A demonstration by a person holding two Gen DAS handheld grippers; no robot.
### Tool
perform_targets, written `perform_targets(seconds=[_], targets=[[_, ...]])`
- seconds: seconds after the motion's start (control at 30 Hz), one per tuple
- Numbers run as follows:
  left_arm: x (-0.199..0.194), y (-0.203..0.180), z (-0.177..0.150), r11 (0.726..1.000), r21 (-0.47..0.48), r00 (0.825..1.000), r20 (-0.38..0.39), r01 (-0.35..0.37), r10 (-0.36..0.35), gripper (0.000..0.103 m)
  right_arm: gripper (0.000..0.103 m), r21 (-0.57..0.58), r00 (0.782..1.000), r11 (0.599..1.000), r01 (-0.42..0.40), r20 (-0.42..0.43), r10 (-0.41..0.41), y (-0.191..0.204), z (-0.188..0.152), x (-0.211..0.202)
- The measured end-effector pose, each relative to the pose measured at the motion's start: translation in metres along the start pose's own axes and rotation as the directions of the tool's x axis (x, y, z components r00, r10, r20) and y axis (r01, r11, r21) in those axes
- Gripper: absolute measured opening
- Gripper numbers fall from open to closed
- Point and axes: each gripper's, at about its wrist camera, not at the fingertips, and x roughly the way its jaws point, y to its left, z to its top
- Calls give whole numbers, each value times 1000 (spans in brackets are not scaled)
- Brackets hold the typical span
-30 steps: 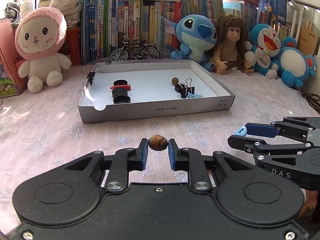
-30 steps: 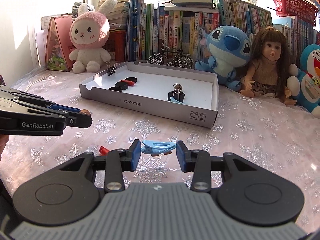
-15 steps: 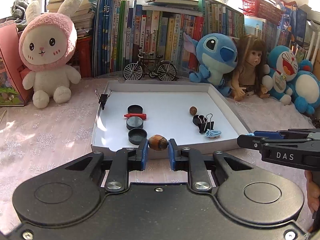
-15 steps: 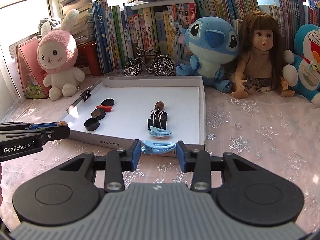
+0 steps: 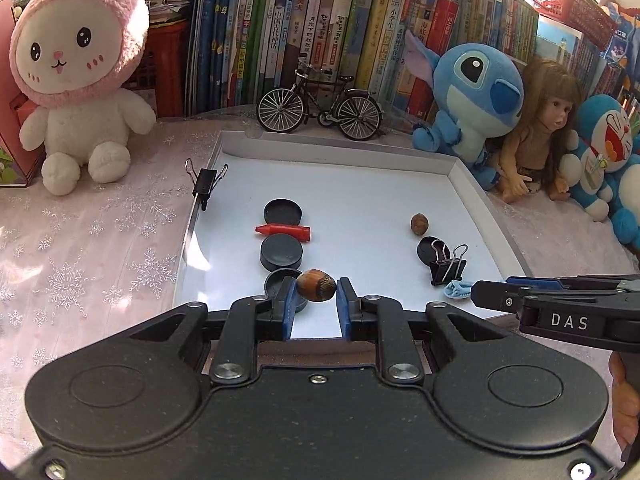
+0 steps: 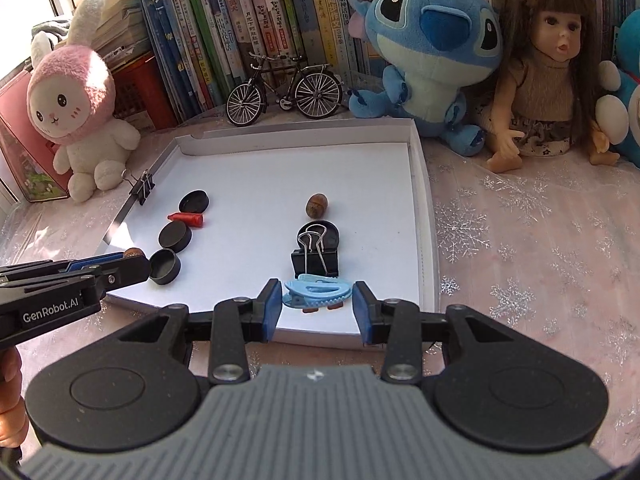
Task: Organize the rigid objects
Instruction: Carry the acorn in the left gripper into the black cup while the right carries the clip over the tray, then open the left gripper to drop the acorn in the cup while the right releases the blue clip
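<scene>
My left gripper [image 5: 316, 304] is shut on a brown nut [image 5: 316, 285], held over the front edge of the white tray [image 5: 340, 144], just above a black cap [image 5: 276, 282]. My right gripper [image 6: 316, 308] is shut on a light blue hair clip [image 6: 318, 290] over the tray's front edge, right above another blue clip whose edge shows in the left wrist view [image 5: 456, 290]. In the tray lie more black caps [image 6: 175, 237], a red crayon [image 6: 187, 218], a second nut [image 6: 317, 205] and a black binder clip [image 6: 315, 260].
A binder clip [image 5: 205, 181] is clamped on the tray's left wall. A model bicycle [image 5: 320, 106], a pink rabbit plush [image 5: 76, 76], a blue plush [image 6: 428, 52], a doll [image 6: 548, 68] and books stand behind the tray. The tablecloth [image 6: 520, 220] has a snowflake print.
Both grippers have moved forward from the tablecloth to above the tray's front edge, each still holding its object.
</scene>
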Motion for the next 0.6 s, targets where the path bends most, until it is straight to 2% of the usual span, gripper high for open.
perform_targets(seconds=[0.3,0.6], targets=[[19,6,-6,1000,9,999,-44,-25,25,20,44,6,998,1000,14,-57,-13,-2,1,22],[32,7,-3,999,7,998,-37,-43,43,20,44,27,999,1000,9,-49,-8,-4,4,32]])
